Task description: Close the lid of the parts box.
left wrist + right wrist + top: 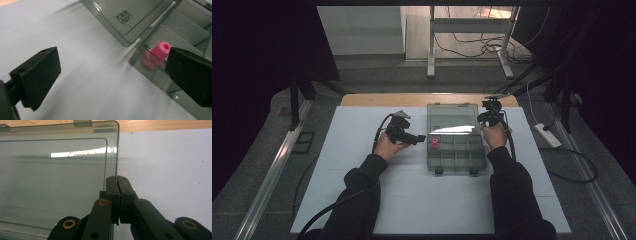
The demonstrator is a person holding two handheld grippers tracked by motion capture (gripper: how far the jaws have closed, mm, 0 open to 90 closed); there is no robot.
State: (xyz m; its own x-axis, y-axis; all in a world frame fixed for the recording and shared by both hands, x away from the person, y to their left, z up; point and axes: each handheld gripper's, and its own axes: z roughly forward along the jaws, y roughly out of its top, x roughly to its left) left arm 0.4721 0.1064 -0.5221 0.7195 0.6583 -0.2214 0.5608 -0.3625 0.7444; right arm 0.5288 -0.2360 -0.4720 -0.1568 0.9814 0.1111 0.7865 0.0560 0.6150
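Observation:
A smoky clear organizer box [456, 161] lies mid-table with its lid [452, 120] swung up toward the far side. A pink plastic piece [434, 145] sits in a compartment on the box's left side. My left gripper [419, 138] points right at that side and is open; in the left gripper view the pink piece [160, 50] sits behind the box wall [155, 75], just past the right jaw of my left gripper [112, 62]. My right gripper [482, 118] is at the lid's right edge. In the right gripper view my right gripper [117, 181] is shut on the thin edge of the lid [57, 182].
The white table board [422, 200] has a wooden strip [382, 99] along its far edge. Beyond it stand metal desk legs [431, 45] and loose cables. A white power strip [547, 135] lies on the floor to the right. Both forearms come in from the near edge.

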